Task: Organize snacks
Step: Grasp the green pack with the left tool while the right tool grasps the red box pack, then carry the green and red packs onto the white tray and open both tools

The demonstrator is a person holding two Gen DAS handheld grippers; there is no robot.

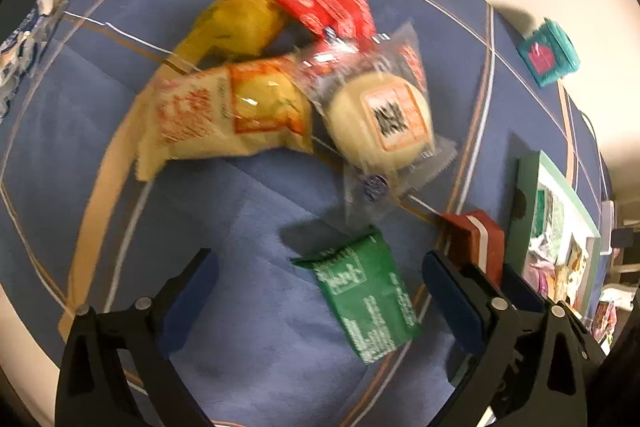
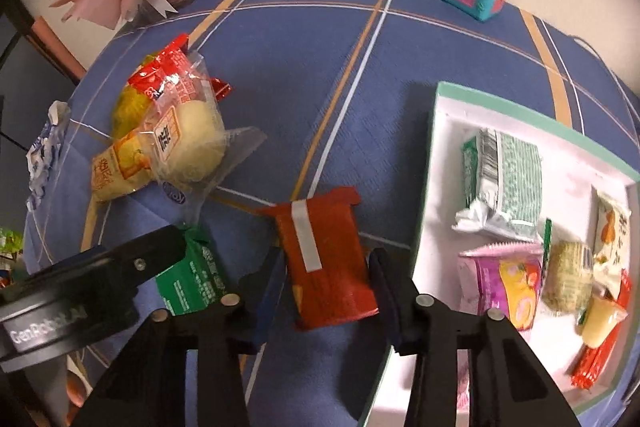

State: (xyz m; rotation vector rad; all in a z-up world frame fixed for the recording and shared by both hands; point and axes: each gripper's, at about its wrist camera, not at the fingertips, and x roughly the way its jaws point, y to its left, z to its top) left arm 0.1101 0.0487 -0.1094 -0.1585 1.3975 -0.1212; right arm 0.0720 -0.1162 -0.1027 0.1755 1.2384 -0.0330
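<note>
We have the right hand-held gripper (image 2: pixel 326 281) pinching the dark-red foil snack packet with a white strip (image 2: pixel 326 259) on the blue-clothed counter (image 2: pixel 320 67), just beside the white green-rimmed cardboard box (image 2: pixel 426 187). Our left hand-held gripper (image 1: pixel 316 291) hangs spread over the green foil packet (image 1: pixel 364 299). Next we judge: lift red into the box

Bare blue checked tablecloth (image 2: pixel 312 75) lies open between the heaped snack packets (image 2: pixel 168 143) and the white, green-rimmed box (image 2: pixel 430 163), while nearer in a green foil packet (image 1: pixel 366 299) and a dark red packet (image 2: pixel 328 263) crowd the way.
</note>
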